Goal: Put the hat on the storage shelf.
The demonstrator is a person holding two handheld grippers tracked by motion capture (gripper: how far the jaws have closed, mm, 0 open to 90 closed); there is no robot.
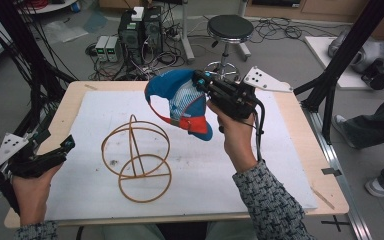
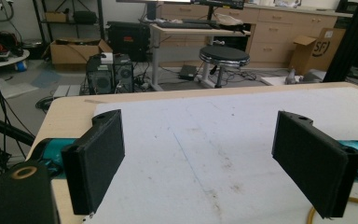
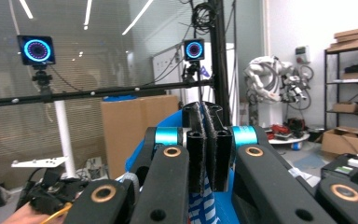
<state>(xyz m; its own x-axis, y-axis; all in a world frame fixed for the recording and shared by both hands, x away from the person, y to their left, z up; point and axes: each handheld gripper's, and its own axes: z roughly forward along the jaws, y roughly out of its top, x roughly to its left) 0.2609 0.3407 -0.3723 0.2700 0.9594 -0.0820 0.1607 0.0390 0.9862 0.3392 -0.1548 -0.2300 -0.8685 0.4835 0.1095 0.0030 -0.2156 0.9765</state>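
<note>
Cap [image 1: 180, 102] pinched in right gripper [image 1: 199, 80] (aloft), wire stand [image 1: 137, 157] empty, left gripper [image 2: 198, 158] spread.

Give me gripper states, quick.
Left gripper: open, holding nothing.
Right gripper: closed on the blue cap, lifted above the table.

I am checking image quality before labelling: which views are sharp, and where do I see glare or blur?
High view: even light, the cap and wire stand fairly sharp. Left gripper view: the near jaws slightly soft, bright mat a little washed out. Right gripper view: ceiling lights streak as glare on the glass, and two ring lights glow.
</note>
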